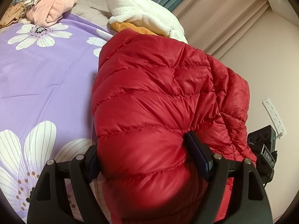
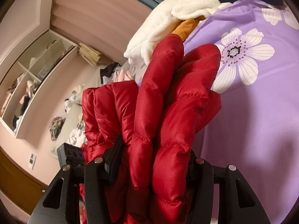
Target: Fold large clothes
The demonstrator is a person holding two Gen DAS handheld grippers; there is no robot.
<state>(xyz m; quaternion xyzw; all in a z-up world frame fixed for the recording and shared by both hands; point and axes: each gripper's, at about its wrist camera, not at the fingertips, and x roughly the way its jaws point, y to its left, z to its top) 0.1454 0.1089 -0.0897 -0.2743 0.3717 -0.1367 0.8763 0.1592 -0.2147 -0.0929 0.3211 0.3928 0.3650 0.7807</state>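
Both tools are on the red puffer jacket point(image 1: 158, 102) here, and it fills the middle of each view. The left tool point(image 1: 143, 156) has its two fingers pressed into a thick bundle of quilted fabric, jaws spread fairly wide around the bulk and clamped on it. The right tool point(image 2: 155, 160) grips another bunched section, the padded folds squeezed up between its fingers and standing tall in front of the lens. The jacket sits at the edge of the bed point(image 1: 46, 78), over the purple sheet with big white flowers, part of it hanging off the side toward the wall. Just beyond it lies a white fleece garment point(image 1: 142, 16) with an orange piece point(image 1: 130, 28) tucked under it, touching the jacket's far end. Further back on the bed, a pile of pink clothes point(image 1: 56, 5). The right view catches a wall shelf point(image 2: 35, 74) holding assorted items, well apart from the bed.
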